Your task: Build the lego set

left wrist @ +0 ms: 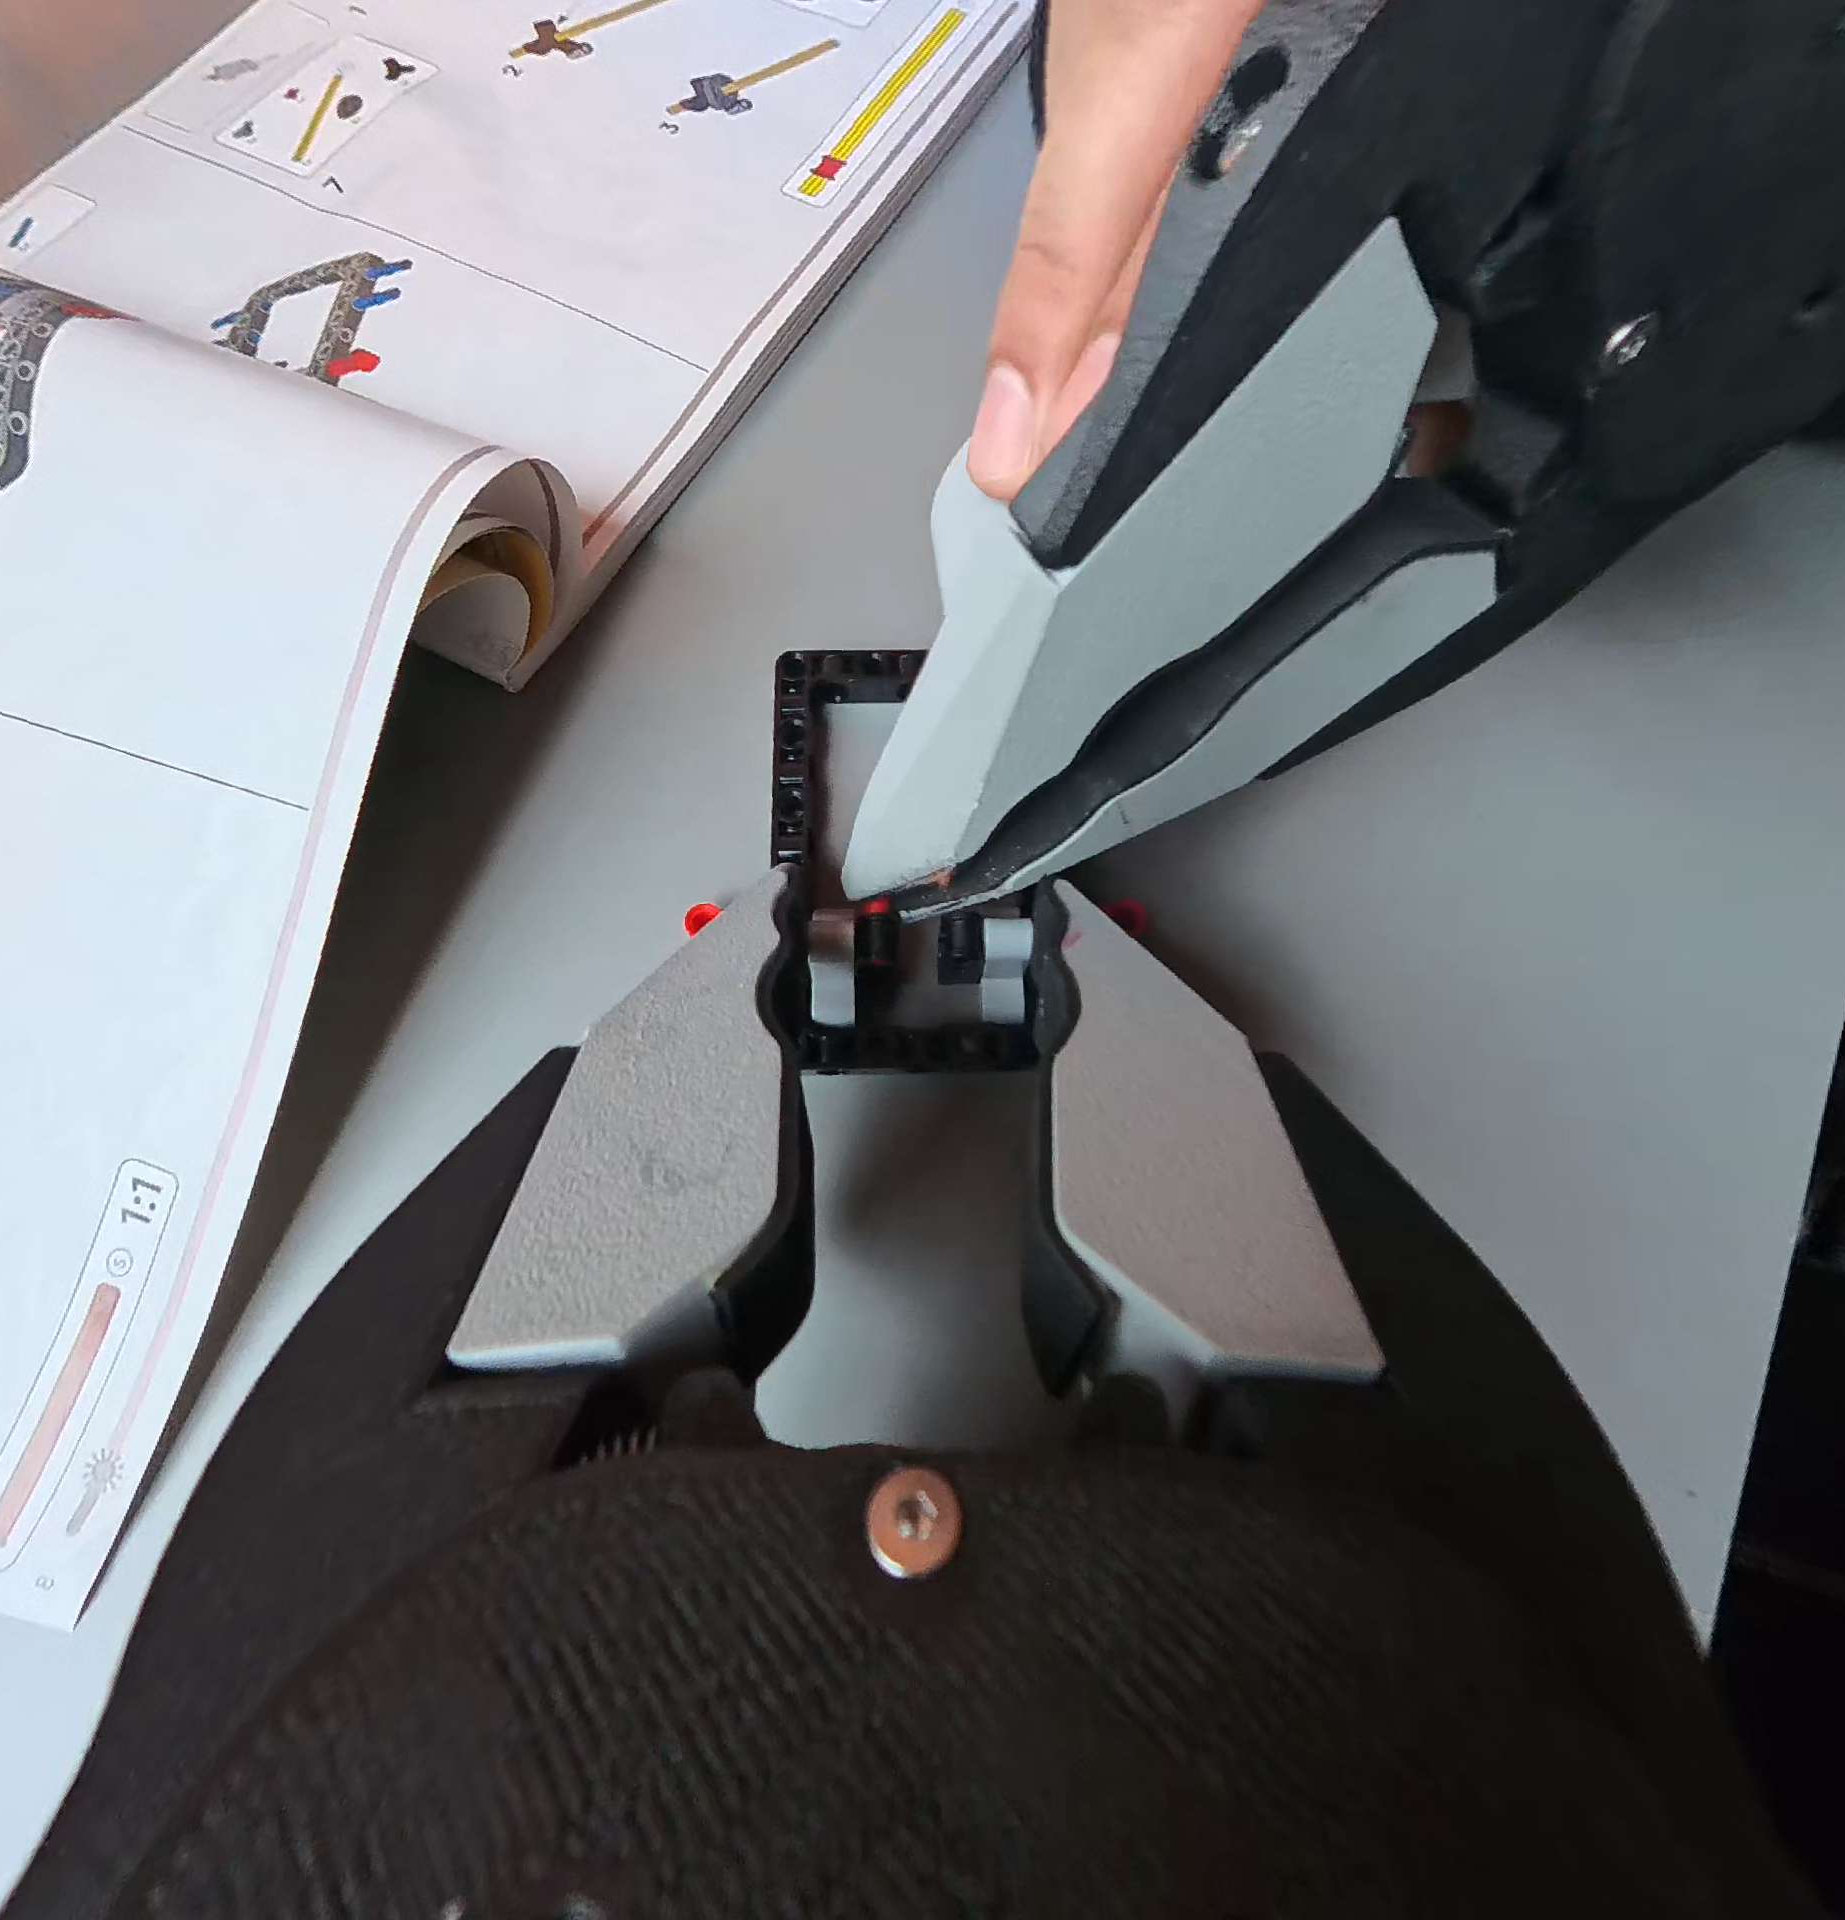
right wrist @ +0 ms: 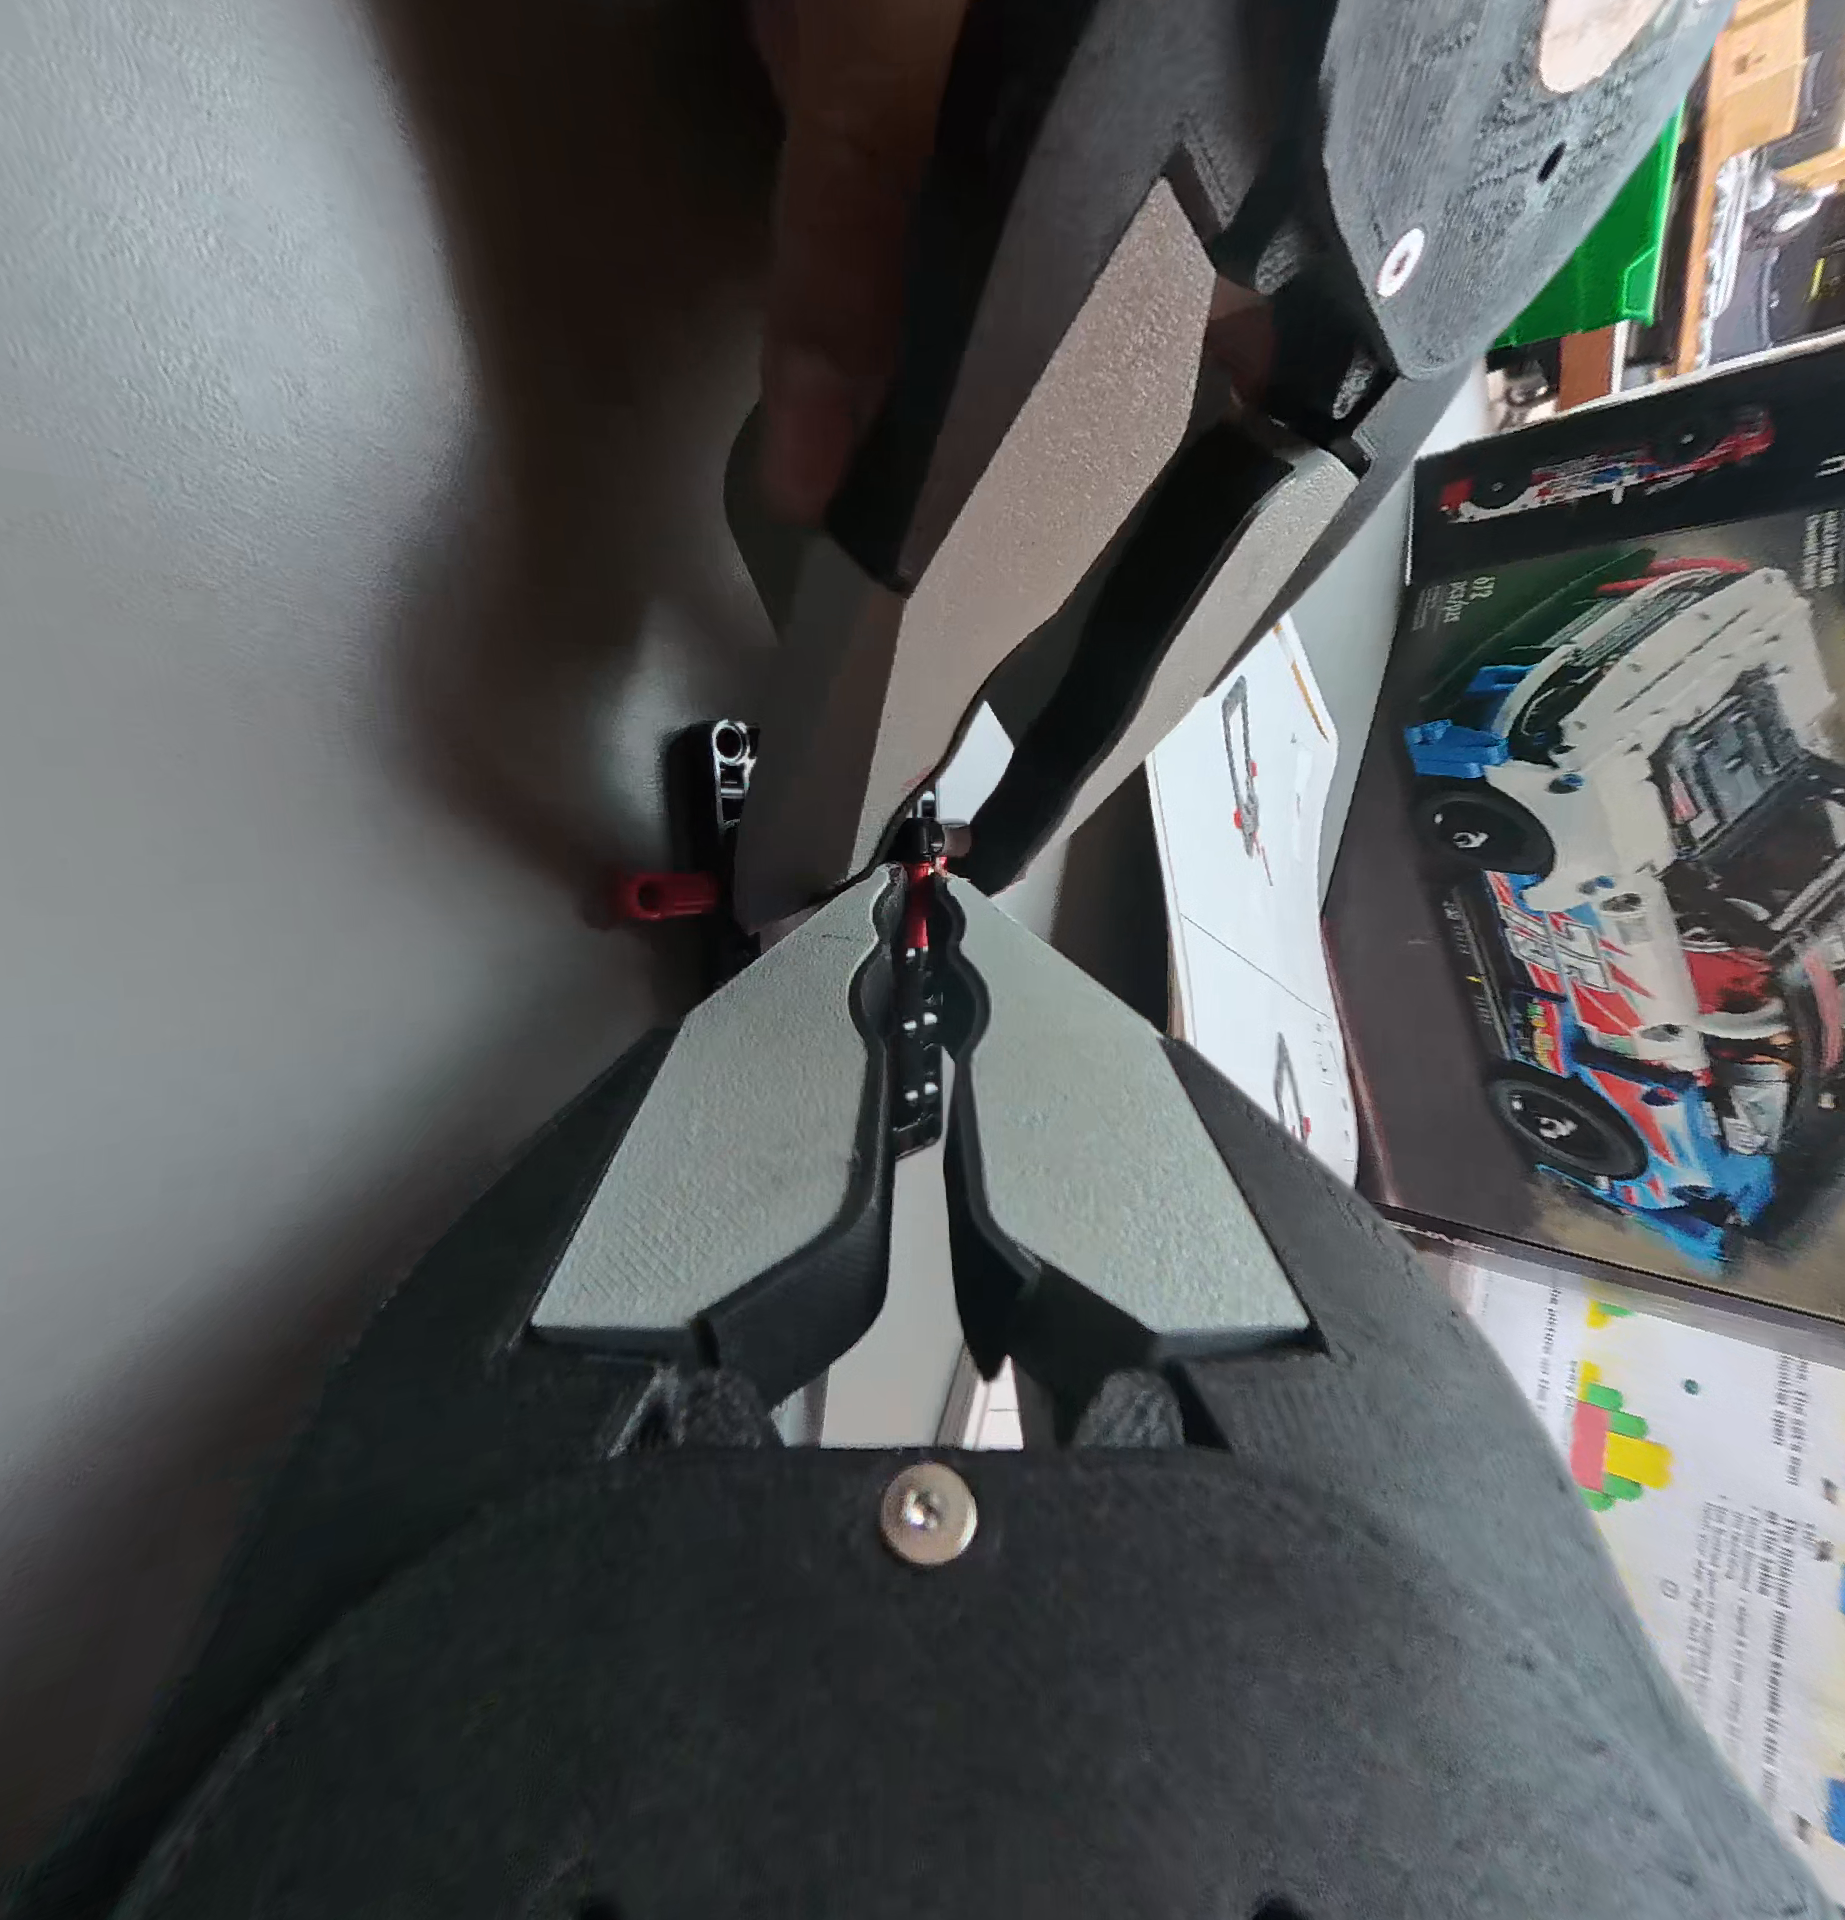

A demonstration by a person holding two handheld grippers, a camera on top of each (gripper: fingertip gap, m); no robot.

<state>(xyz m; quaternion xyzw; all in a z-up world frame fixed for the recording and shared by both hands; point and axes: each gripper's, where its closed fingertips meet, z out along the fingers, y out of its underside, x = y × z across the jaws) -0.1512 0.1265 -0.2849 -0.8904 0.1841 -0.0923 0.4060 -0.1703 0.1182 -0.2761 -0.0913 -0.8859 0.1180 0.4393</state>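
- While the left gripper (left wrist: pixel 913 914) braces the black frame (left wrist: pixel 793 758) flat on the grey table (left wrist: pixel 1417 1039), its jaws clamped on the frame's two long sides at the near end, any slackening of that squeeze could let the frame skid or twist under the push coming from above.
- Beside it at far left, the open instruction booklet (left wrist: pixel 274 623) curls up close to the frame; a sliding frame could, by this reading, ride under the page.
- From the upper right the right gripper (right wrist: pixel 920 894) comes down with its jaws closed on a small red-and-black pin (right wrist: pixel 918 914), tip just over the frame's cross-piece, where grey connectors (left wrist: pixel 833 987) and a black bush (left wrist: pixel 876 940) sit between the left jaws.
- Held so thinly, the pin could tilt, miss its hole, or spring loose if pressed off-axis; its exact alignment cannot be told here.
- On the frame's outer sides, red pins (left wrist: pixel 700 918) stick out just beyond the left jaws, and a shifted grip might knock them.
- Lying to the right on the table, the set's box (right wrist: pixel 1624 831) is well apart from the work.
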